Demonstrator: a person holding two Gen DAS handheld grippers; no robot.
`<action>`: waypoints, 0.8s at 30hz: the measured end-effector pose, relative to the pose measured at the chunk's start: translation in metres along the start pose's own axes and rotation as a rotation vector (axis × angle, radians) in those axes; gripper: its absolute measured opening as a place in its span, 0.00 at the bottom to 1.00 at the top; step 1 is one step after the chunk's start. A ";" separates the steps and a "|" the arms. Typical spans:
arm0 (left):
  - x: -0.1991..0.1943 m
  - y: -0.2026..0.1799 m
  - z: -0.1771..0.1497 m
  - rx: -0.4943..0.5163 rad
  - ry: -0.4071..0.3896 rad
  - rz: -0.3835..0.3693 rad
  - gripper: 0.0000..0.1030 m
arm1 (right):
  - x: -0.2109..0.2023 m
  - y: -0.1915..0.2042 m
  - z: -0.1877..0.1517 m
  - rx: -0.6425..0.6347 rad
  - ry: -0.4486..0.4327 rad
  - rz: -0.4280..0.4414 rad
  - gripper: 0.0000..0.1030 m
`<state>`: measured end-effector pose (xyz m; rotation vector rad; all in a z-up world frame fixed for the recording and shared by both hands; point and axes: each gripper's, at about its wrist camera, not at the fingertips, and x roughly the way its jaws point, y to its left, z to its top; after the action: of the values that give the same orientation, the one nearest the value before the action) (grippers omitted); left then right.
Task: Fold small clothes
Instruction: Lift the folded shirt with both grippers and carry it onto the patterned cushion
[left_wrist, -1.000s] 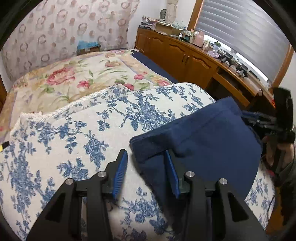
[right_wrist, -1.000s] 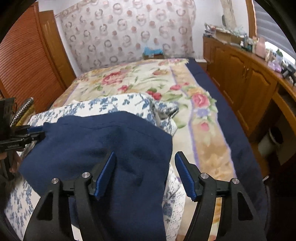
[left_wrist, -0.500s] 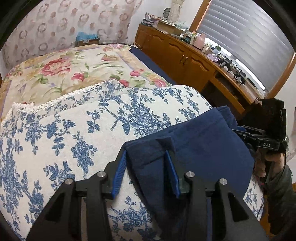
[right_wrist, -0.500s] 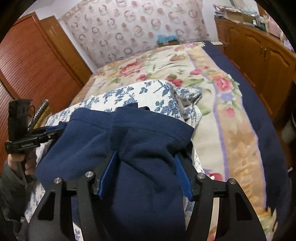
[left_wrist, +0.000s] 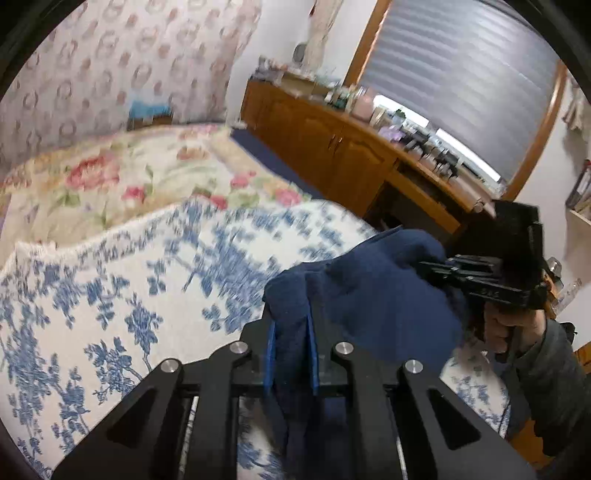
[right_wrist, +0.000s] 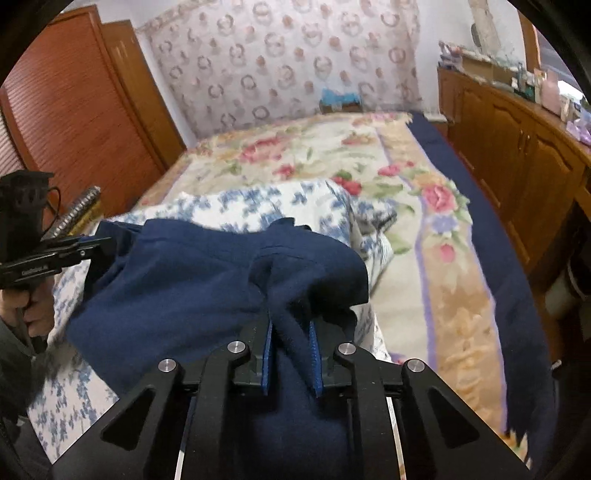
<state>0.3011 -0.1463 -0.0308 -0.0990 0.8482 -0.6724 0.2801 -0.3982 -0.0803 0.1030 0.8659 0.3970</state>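
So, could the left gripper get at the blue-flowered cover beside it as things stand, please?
Probably not yet: the left gripper is closing on the navy garment, which fills it. The blue-flowered cover itself lies bare and unobstructed.

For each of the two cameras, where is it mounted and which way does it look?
Left wrist: on the left tongs, closing on the navy garment; faces the wooden cabinets; shows the right tongs and a hand.
Right wrist: on the right tongs, closing on the same garment; faces the patterned curtain; shows the left tongs.
Shared: garment, blue floral cloth, bed.
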 end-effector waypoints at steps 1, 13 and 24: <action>-0.006 -0.003 0.002 0.007 -0.016 -0.004 0.11 | -0.006 0.002 0.000 -0.001 -0.018 -0.006 0.13; -0.102 -0.004 0.009 0.016 -0.225 0.050 0.10 | -0.061 0.061 0.043 -0.147 -0.190 -0.031 0.11; -0.254 0.065 -0.044 -0.052 -0.412 0.357 0.10 | -0.019 0.220 0.123 -0.446 -0.246 0.159 0.11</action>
<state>0.1832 0.0611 0.0856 -0.1242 0.4677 -0.2781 0.2967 -0.1933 0.0671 -0.1899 0.5129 0.7027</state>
